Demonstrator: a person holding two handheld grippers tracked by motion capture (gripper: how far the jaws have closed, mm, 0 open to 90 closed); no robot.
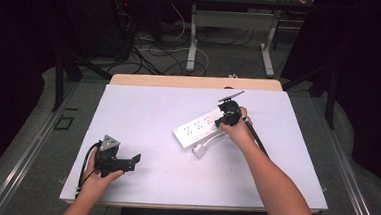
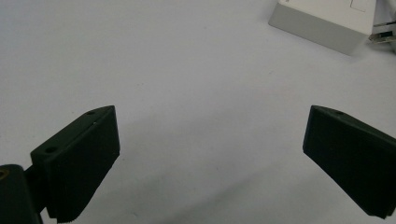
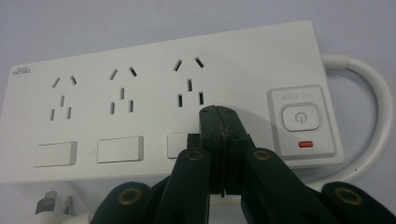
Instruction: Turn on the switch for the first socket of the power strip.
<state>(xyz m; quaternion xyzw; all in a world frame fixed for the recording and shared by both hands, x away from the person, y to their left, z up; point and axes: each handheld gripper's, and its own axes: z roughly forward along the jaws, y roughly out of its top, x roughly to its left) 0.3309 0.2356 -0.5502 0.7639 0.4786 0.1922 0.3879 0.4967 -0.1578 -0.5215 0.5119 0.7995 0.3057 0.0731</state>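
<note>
Right tongs (image 3: 218, 112): jaws pressed together, empty, tips over power strip (image 3: 140, 60), just beside third socket, left of its switch (image 3: 301, 117). Left tongs (image 2: 210, 158): jaws spread, empty, on mat (image 2: 163, 70); strip well apart, ahead-right.

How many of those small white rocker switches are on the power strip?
3, in a row along the near edge of the power strip in the right gripper view: left switch, middle switch, and a third switch partly covered by the shut right gripper.
</note>
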